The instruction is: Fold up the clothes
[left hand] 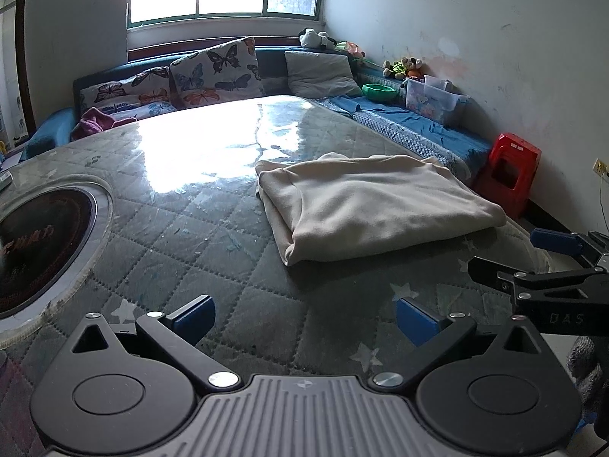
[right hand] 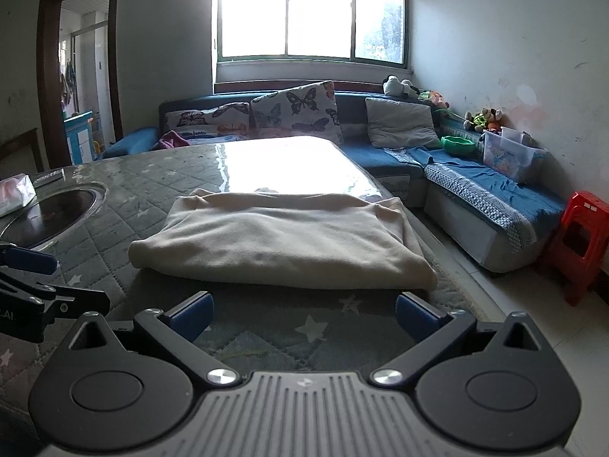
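Living room, bright window [right hand: 310, 19] at 12 o'clock, blue sofa running round behind; work surface is a quilted grey star-print table cover [left hand: 213, 236] under clear plastic. At 9 o'clock in the left wrist view, a round inset hotplate [left hand: 42, 247]. Left gripper [left hand: 304, 321] low over the cover, jaws spread wide, nothing between them. Cream garment [left hand: 377, 205] sits at 1 o'clock from it, well apart, already folded into a thick rectangle. Right gripper [right hand: 302, 316] likewise wide open and empty, just short of the garment's near fold at 12 o'clock. Red plastic stool [right hand: 582, 243] on the floor at 3 o'clock.

From the right wrist view the garment's long axis runs 9 to 3 o'clock, rounded fold facing the grippers, looser edges away toward the window; its right end lies near the table edge.

Judgement: fold looks near finished. If another fold is wanted, pinch both near corners through all layers together, lift evenly, carry across the long axis so the layers don't slide
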Tool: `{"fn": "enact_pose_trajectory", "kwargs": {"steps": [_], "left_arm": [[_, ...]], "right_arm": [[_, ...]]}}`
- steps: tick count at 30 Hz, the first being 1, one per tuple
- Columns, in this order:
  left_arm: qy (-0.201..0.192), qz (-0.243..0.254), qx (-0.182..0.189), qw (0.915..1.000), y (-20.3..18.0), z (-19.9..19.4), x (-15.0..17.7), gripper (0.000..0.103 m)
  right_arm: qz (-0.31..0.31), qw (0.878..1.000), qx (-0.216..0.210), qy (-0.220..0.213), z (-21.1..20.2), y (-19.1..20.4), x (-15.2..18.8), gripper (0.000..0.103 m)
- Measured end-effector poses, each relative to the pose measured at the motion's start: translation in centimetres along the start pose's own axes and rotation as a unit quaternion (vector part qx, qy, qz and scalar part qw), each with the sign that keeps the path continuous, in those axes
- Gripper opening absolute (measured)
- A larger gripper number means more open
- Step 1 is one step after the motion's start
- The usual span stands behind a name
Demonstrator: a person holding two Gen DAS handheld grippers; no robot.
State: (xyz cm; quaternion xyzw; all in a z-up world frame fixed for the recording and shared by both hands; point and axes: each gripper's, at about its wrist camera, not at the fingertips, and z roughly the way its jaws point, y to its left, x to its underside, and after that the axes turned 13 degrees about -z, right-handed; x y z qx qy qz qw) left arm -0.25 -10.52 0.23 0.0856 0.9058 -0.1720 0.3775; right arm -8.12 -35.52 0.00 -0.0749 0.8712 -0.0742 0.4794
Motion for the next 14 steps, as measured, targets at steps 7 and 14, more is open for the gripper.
{"fn": "enact_pose_trajectory", "kwargs": {"steps": [7, 14], "left_arm": [[-0.003, 0.001, 0.002, 1.0000, -0.26, -0.39, 0.28, 0.103], [-0.003, 0.005, 0.000, 1.0000, -0.61, -0.40, 0.22, 0.103]], "right_arm": [[-0.003, 1.000, 0.004, 0.005, -0.02, 0.13, 0.32, 0.103], [-0.006, 1.000, 0.008, 0.007, -0.02, 0.23, 0.56, 0.103]]}}
